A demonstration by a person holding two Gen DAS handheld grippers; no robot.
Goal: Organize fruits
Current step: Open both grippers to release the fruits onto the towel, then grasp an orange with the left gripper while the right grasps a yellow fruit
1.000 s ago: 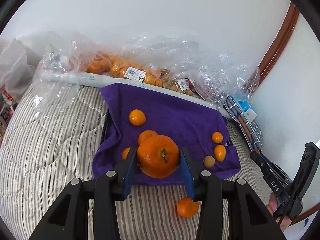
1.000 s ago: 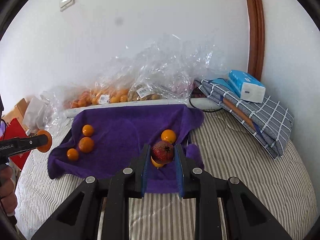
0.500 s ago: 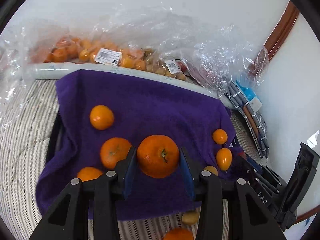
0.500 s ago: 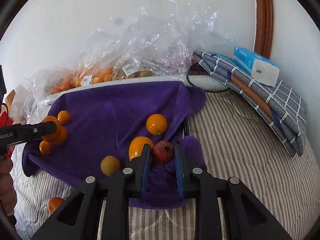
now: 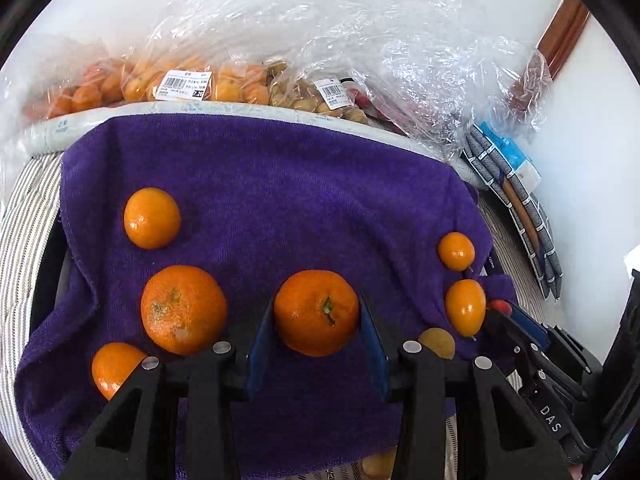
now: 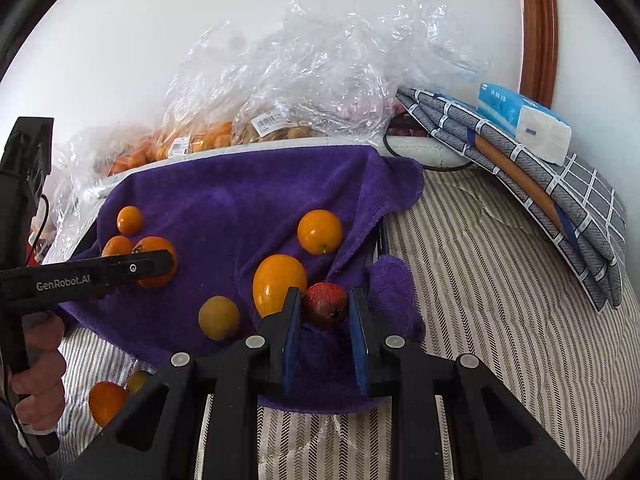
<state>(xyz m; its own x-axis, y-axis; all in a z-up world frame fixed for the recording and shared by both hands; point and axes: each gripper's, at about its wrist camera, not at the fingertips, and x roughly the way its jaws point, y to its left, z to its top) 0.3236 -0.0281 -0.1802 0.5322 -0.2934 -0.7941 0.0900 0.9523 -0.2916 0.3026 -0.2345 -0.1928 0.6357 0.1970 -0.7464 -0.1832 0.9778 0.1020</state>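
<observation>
On a bed covered in a striped grey-and-white quilt (image 6: 480,300), two hand-held black tongs work over a purple terry towel (image 5: 280,200) spread across a tray. The left tongs (image 5: 316,340) are clamped on a round orange mandarin with a green stem (image 5: 316,312), its blue pads pressed to either side of the fruit just over the towel's near half. The right tongs (image 6: 325,320) are closed on a small dark-red fruit (image 6: 325,305) at the towel's rumpled right corner, touching an oval yellow-orange fruit (image 6: 278,286) to its left.

Other fruit lies scattered on the towel: a large mottled orange mandarin (image 5: 183,309) just beside the left tongs, a smaller smooth orange (image 5: 151,218) behind it, another orange (image 5: 114,368) at the near left edge, and a small round orange fruit (image 5: 456,251) near the right edge. A dull yellow-green fruit (image 6: 219,317) sits close to the towel's front hem, and an orange fruit (image 6: 106,402) rests off the towel on the quilt.

Clear crinkled plastic bags of fruit with barcode labels (image 5: 248,80) line the white wall behind. A folded grey checked cloth (image 6: 560,200) with a blue-and-white tissue pack (image 6: 524,120) on top lies to the right.
</observation>
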